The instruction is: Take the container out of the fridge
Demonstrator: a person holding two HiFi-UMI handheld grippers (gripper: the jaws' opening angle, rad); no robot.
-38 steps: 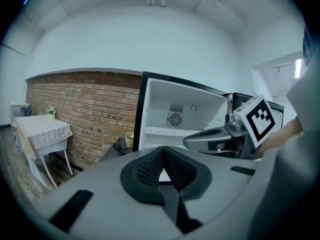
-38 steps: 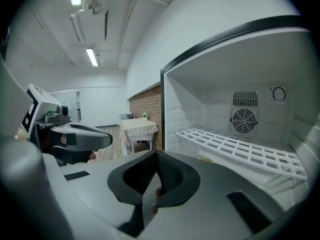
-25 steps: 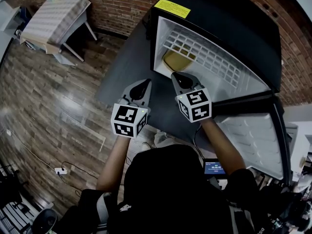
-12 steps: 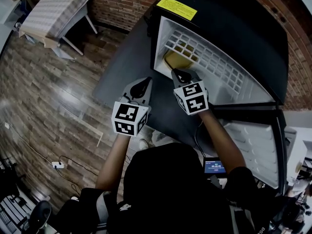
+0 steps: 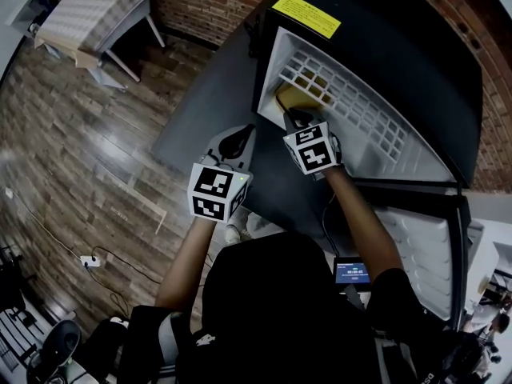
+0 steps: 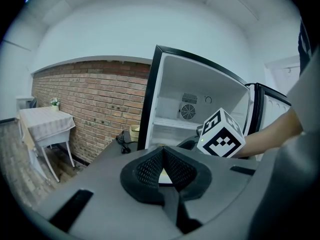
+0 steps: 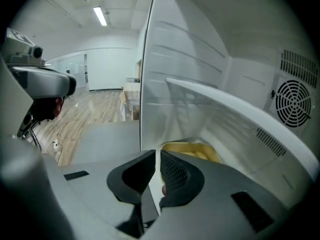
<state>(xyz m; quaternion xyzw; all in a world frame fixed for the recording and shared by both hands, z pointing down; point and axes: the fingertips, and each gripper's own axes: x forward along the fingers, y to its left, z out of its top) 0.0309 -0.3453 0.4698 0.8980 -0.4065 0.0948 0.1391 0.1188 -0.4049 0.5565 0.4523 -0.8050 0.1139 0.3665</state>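
A home-like studio room: brick wall [image 5: 212, 10], plank floor [image 5: 72, 158], cloth-covered table [image 5: 96, 6], small open fridge [image 5: 392, 30].

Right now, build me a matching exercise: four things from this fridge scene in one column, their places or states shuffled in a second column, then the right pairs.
Column one
1. container
2. table
3. sticker
4. right hand-held gripper

Column two
A. shut, at the mouth of the fridge
B. on top of the fridge
C. beside the brick wall
D. under the wire shelf

Pairs: 1-D, 2-C, 3-B, 4-A
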